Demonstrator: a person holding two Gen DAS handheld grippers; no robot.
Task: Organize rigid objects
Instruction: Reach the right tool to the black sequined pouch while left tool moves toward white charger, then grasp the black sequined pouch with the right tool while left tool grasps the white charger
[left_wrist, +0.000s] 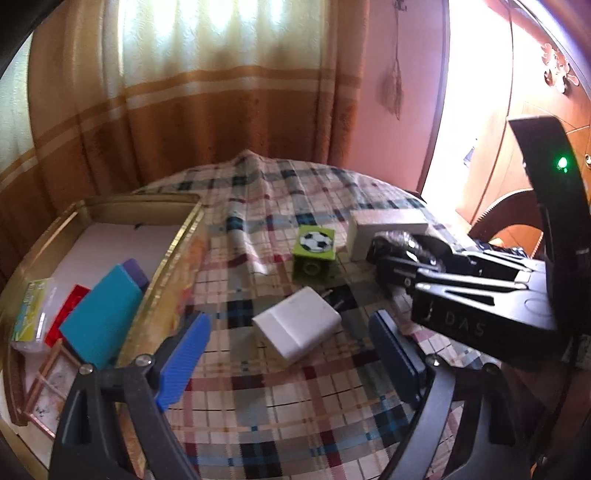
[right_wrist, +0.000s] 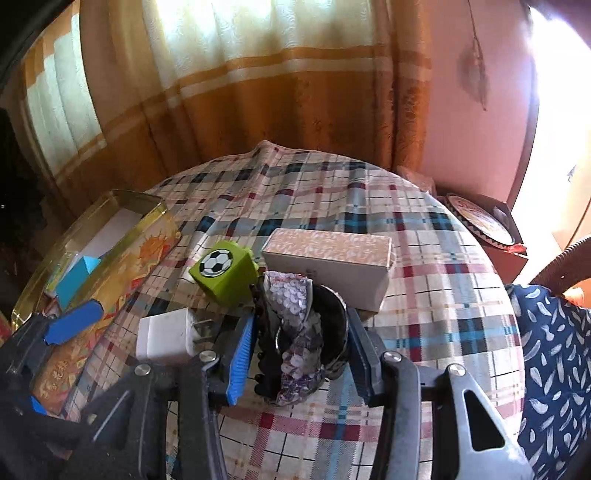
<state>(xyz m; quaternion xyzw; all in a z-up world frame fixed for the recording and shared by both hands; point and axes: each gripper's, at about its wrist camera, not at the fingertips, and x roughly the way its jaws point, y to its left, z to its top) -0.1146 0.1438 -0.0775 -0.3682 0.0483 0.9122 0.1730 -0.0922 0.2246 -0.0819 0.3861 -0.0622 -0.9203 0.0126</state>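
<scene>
Nearest to you, your right gripper (right_wrist: 300, 345) straddles the dark sequined hair clip (right_wrist: 295, 328): the blue pad (right_wrist: 242, 363) sits at its left flank and the opposite finger at its right, so the jaws look closed about it, though I cannot tell whether it is lifted or resting on the plaid cloth (right_wrist: 424, 266). That hold across the narrow body makes sense, since the sequined fabric and claw teeth offer few flat faces. Your left gripper (left_wrist: 291, 347) is spread wide with nothing between its fingers, poised over the white charger (left_wrist: 297, 325), which lies flat with its prongs pointing away; the opening looks matched to the charger's width, so I judge it to be your next pick on that side. Just beyond the charger stands the green football cube (left_wrist: 316, 254), and just behind the clip is the pale rectangular box (right_wrist: 328, 262), lying on its long side. These four things are still loose on the cloth. Off to the left sits the gold-rimmed tray (left_wrist: 184, 236), where a teal block (left_wrist: 101, 317), a red piece (left_wrist: 68, 314) and a small yellow-green packet (left_wrist: 31, 314) lie packed against the near end, leaving the far white floor free, probably for the rest. Behind everything hangs the striped curtain (left_wrist: 207, 92).
</scene>
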